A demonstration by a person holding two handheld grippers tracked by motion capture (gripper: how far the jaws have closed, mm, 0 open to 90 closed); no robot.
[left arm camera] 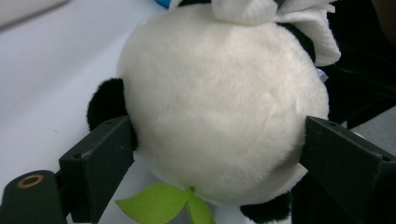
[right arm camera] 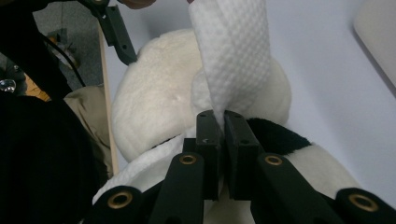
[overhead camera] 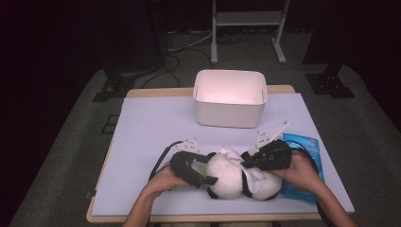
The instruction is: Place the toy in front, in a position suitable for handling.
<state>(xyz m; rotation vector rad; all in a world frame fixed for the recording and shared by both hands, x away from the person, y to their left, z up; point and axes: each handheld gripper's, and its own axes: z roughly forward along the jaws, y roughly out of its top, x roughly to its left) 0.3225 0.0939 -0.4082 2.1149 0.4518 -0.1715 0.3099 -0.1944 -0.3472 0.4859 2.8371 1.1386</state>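
Observation:
A black-and-white panda plush [overhead camera: 229,177] lies at the table's front, with a green ribbon tag [left arm camera: 163,203] under its round white body [left arm camera: 219,102]. My left gripper [overhead camera: 209,169] holds that body from the left, one jaw pressing on each side [left arm camera: 217,158]. My right gripper [overhead camera: 246,163] comes in from the right and is shut on a white textured wipe [right arm camera: 233,51], pinched between its jaws [right arm camera: 223,121]. The wipe drapes over the top of the plush [right arm camera: 154,98] and shows as a white tuft [overhead camera: 231,153].
An empty white bin [overhead camera: 230,113] stands at the back middle of the pale mat [overhead camera: 156,127]. A blue packet [overhead camera: 302,142] lies under the right hand. Floor and frame legs lie beyond the table.

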